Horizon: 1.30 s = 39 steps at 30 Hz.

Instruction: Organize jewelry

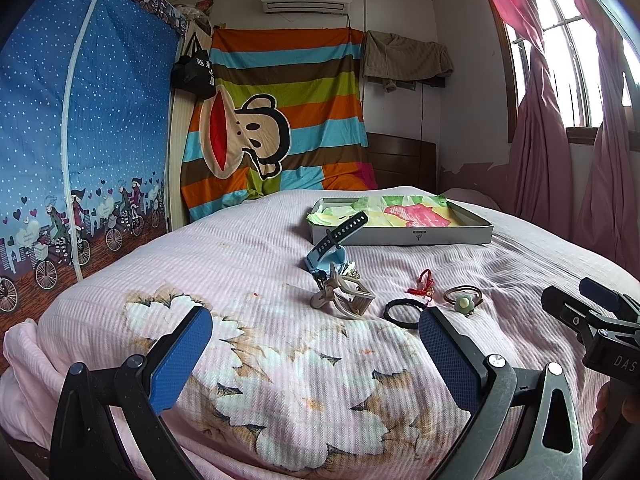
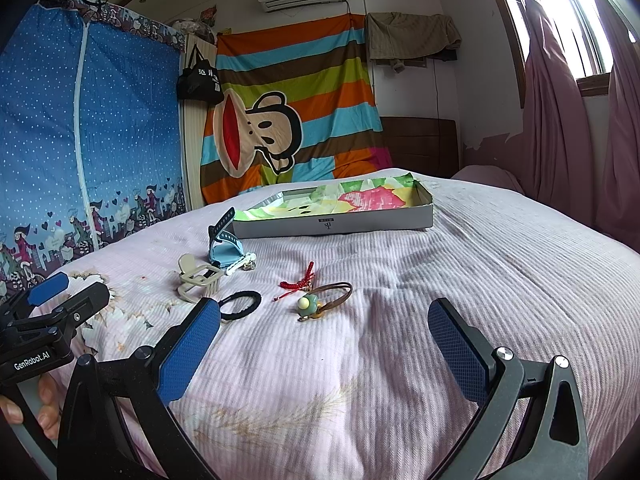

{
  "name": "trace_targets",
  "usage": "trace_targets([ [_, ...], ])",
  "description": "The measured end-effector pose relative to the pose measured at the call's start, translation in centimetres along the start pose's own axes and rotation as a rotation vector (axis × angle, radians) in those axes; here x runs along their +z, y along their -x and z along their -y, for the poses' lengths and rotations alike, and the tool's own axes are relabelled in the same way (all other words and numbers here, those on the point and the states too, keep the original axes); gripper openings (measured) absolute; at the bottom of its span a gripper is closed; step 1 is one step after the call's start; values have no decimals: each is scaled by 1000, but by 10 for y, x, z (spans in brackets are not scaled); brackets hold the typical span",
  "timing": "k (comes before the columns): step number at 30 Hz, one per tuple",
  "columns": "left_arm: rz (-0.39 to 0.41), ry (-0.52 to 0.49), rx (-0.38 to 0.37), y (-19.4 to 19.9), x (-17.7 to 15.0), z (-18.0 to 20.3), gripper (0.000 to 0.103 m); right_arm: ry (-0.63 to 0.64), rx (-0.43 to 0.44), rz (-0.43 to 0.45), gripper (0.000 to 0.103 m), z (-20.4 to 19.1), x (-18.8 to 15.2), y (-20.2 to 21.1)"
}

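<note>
Several accessories lie on the pink bedspread: a beige claw hair clip (image 1: 344, 298) (image 2: 198, 278), a black hair tie (image 1: 401, 310) (image 2: 239, 304), a red knotted cord charm (image 1: 423, 283) (image 2: 298, 279), a brown hair tie with a green bead (image 1: 463, 298) (image 2: 320, 300), and a blue watch with a dark strap (image 1: 334, 246) (image 2: 224, 240). A shallow grey box (image 1: 420, 236) (image 2: 340, 226) lined with colourful paper sits behind them. My left gripper (image 1: 316, 354) is open and empty, short of the items. My right gripper (image 2: 326, 346) is open and empty, just short of the bead tie.
The bed (image 1: 240, 240) fills the foreground. A blue fabric wardrobe (image 1: 80, 140) stands at the left, a striped monkey sheet (image 1: 280, 120) hangs behind, and pink curtains (image 1: 560, 160) hang at the right. The right gripper (image 1: 592, 316) shows at the left wrist view's right edge.
</note>
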State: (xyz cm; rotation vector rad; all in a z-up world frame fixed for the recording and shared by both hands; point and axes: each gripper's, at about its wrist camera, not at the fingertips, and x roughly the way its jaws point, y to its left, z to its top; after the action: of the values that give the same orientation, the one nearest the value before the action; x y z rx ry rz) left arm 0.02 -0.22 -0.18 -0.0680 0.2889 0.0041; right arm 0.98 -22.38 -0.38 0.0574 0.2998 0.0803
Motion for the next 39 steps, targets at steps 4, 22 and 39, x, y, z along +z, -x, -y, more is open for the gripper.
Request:
trace_targets([
  [4, 0, -1, 1, 0, 0, 0, 103, 0, 0, -1, 102, 0, 0, 0],
  [22, -2, -3, 1, 1, 0, 3, 103, -1, 0, 0, 102, -2, 0, 0],
  [39, -45, 3, -41, -33, 15, 5, 103, 40, -3, -2, 102, 7, 19, -13],
])
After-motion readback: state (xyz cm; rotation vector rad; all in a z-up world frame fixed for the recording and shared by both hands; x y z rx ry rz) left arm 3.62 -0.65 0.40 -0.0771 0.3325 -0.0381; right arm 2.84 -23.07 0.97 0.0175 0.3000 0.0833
